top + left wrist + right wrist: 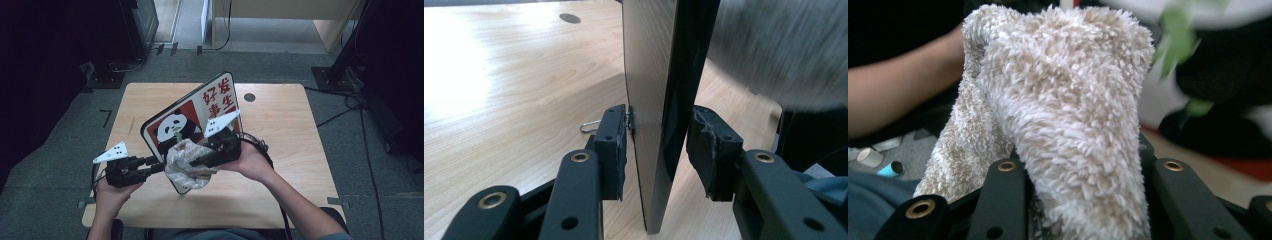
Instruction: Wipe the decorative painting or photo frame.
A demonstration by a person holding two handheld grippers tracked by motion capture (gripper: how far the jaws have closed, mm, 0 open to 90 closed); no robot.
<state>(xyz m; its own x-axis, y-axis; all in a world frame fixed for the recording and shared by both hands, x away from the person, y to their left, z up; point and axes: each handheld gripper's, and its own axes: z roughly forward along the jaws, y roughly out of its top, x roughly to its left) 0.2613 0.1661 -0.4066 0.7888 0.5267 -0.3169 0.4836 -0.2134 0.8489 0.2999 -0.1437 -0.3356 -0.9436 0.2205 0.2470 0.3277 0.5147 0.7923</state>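
Nearest me, my left gripper (159, 164) straddles the near-left edge of the panda sign board (192, 117), which stands tilted on its edge over the near middle of the wooden table (280, 125). In the left gripper view my left-hand pad (616, 145) sits against the board's pale back, while the taped pad on the other side stands a little off its dark edge (so the jaws bracket it at a middling width, not fully clamped). Just right of that, my right gripper (200, 161) is closed tight on a fluffy beige cloth (185, 167), bunched between its jaws and lying against the board's printed face, low over the panda. Farther off, the board's top corner with red characters leans toward the table's far side, near a round cable hole (249, 97).
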